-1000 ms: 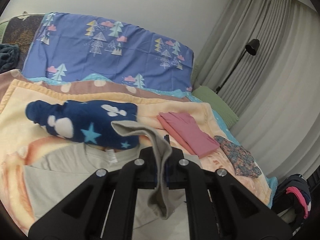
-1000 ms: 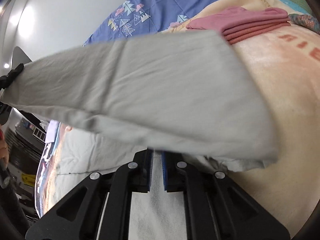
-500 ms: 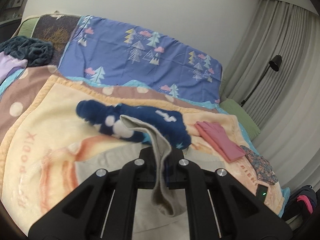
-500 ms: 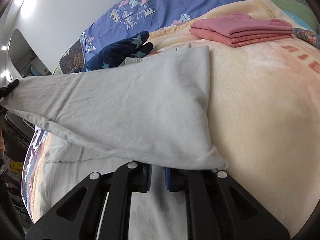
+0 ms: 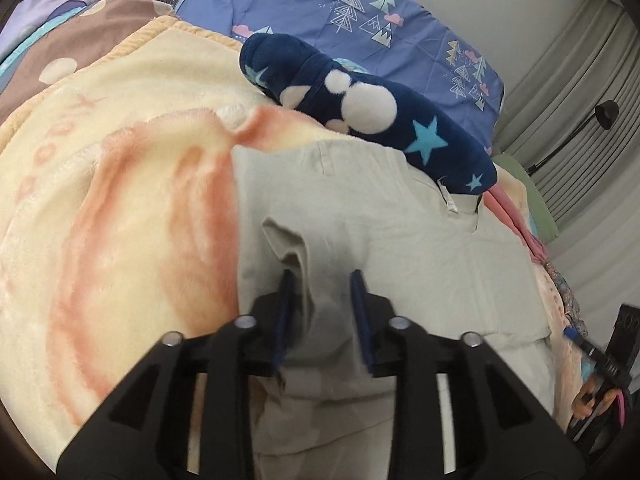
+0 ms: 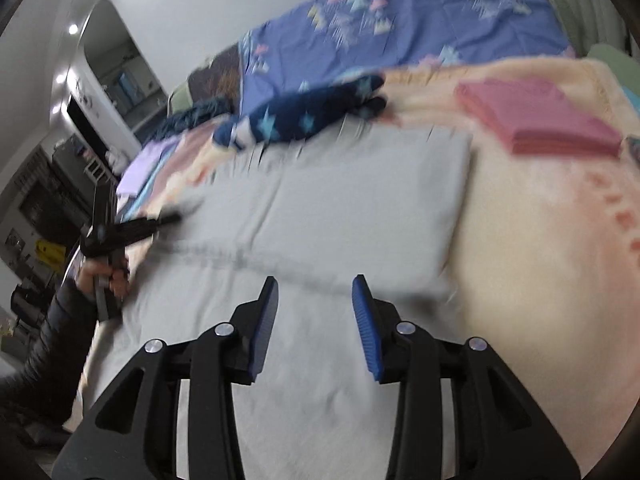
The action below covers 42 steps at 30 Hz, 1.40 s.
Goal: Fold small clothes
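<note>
A light grey garment lies on the peach blanket, its upper half folded down over the lower half. My left gripper is open, its jaws either side of a raised fold of the grey cloth near the garment's left edge. My right gripper is open and empty just above the grey cloth, short of the fold's edge. The left gripper and the hand holding it show at the left of the right wrist view.
A navy fleece garment with stars lies behind the grey one. Folded pink clothes sit to the right, a patterned piece beyond. A blue tree-print pillow lies at the bed's head. Curtains and a lamp stand right.
Both grippers carried the grey cloth's edge forward, laid it down over the garment and opened. The cloth that hung between them now lies flat.
</note>
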Motion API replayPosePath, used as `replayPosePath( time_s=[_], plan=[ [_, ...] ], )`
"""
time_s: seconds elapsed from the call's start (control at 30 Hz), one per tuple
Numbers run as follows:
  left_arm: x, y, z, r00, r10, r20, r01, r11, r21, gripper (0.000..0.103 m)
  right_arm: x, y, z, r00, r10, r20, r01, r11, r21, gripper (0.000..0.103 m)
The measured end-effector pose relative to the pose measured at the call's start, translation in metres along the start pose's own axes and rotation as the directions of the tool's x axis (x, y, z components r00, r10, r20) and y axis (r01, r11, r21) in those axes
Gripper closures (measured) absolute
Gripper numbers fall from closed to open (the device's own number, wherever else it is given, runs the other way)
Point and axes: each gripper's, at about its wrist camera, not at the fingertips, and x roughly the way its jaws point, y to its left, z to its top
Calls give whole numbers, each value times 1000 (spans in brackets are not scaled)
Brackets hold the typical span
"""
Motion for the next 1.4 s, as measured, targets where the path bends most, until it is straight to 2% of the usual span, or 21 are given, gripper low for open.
replayPosePath(
  time_s=[0.1,0.17,0.23,0.3,0.33,0.37,0.4,0.43,0.5,0.57,0.67,0.73,0.8,0.87,1.0,1.03,1.07,1.13,1.17,1.3,1.4],
  plan=[
    [3,-10,12,999,46,17,-47,998,32,63,15,-26,40,983,-182,29,181,983,32,57],
    [3,-14,20,997,60,39,-61,998,32,66,40,-53,58,971,-239,-12,239,966,98,57],
    [4,-17,28,998,43,54,-45,999,27,90,66,-82,69,974,-217,-64,226,953,201,57],
    [0,-19,33,996,42,76,-45,998,33,93,87,-100,74,978,-191,-88,208,945,251,57],
    [-2,-21,36,996,47,81,-51,997,50,101,95,-105,76,978,-189,-93,207,943,260,57],
    [-2,-24,37,995,51,82,-56,996,64,101,99,-107,77,980,-175,-93,194,944,266,72],
    [-4,-27,37,994,56,90,-63,994,86,101,102,-107,76,988,-131,-86,150,951,272,95],
    [-6,-28,37,993,56,99,-66,993,102,101,98,-106,77,990,-126,-57,137,952,276,102],
    [-13,-30,34,988,65,138,-83,988,129,101,79,-96,81,992,-122,45,107,963,248,102],
    [-14,-24,33,983,76,168,-96,989,114,101,73,-94,86,989,-119,86,95,966,240,102],
    [3,-6,33,982,125,138,-135,989,68,101,100,-94,89,972,-236,-2,233,956,177,102],
    [13,0,27,985,139,98,-145,988,56,99,107,-101,86,955,-292,-47,296,936,189,98],
    [10,1,22,983,155,101,-161,985,57,94,98,-107,79,960,-278,-30,277,930,242,96],
    [-2,0,18,980,167,105,-175,982,65,82,80,-103,71,958,-288,-1,279,927,249,93],
    [-28,-18,-5,985,142,99,-157,973,169,70,40,-56,46,992,-112,59,106,989,99,91],
    [-29,-24,-15,982,168,83,-183,960,213,59,35,-42,34,997,-62,41,60,997,45,89],
    [-26,-28,-25,974,216,64,-226,941,252,50,35,-36,26,998,-62,17,61,998,17,84],
    [-15,-27,-45,948,316,29,-309,899,312,45,50,-34,3,974,-215,-66,213,976,-44,75],
    [-14,-24,-51,950,309,38,-305,901,308,45,62,-40,-7,945,-312,-97,305,949,-78,65],
    [-34,-16,-48,968,247,36,-249,947,203,50,44,-51,-10,965,-253,-64,257,965,55,64],
    [-51,-15,-57,975,216,44,-221,954,205,50,21,-32,0,965,-261,9,261,965,9,64]
  ],
)
